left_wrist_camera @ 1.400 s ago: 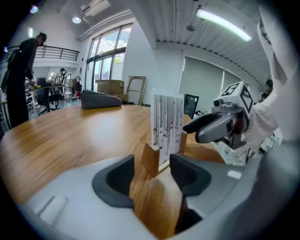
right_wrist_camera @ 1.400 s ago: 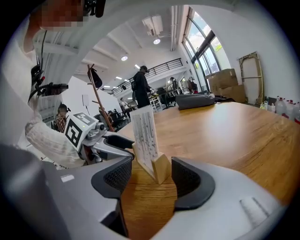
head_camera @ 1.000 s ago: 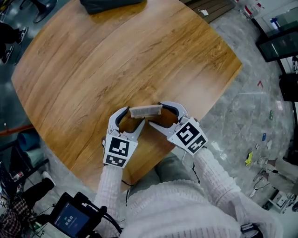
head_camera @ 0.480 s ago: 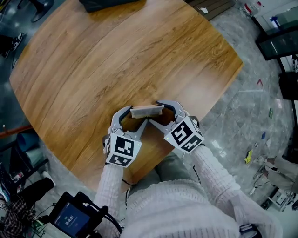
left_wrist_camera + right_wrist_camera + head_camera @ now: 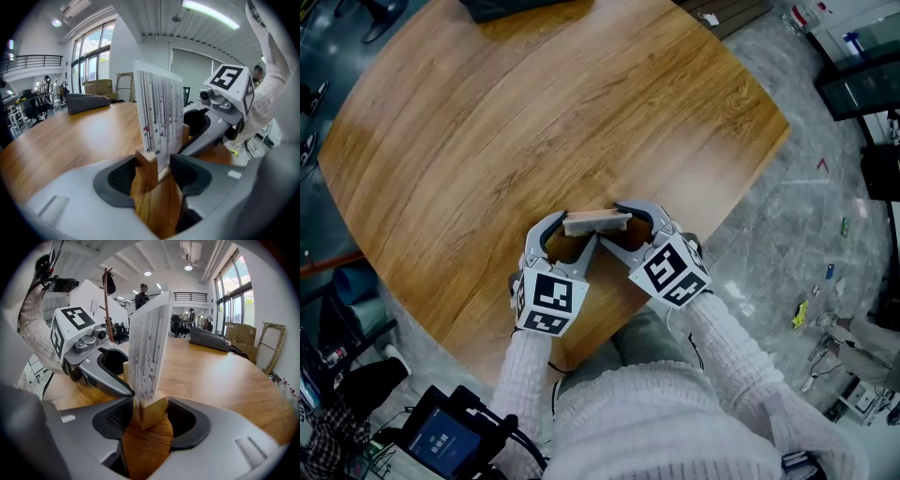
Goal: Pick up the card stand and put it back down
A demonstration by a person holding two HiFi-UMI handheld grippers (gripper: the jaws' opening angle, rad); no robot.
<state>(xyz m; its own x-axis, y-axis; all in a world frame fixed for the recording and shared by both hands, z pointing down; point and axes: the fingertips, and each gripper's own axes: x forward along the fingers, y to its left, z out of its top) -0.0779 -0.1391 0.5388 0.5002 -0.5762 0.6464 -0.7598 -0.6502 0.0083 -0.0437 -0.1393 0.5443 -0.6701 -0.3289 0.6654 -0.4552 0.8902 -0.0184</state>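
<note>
The card stand, a small wooden block with a printed card upright in its slot, sits on the round wooden table near its front edge. My left gripper holds the block's left end and my right gripper its right end. In the left gripper view the block fills the gap between my pads, and both touch it. The right gripper view shows the same at the other end. Both pairs of jaws have just been closing with the block between them.
A dark bag lies at the table's far edge. The table's rim runs just below my grippers, above the person's lap. A screen device and cables sit on the floor at lower left, small clutter at right.
Both pairs of jaws have narrowed onto the stand's ends. The right gripper's marker cube has rolled and shifted slightly left. The stand has stayed where it was on the table.
</note>
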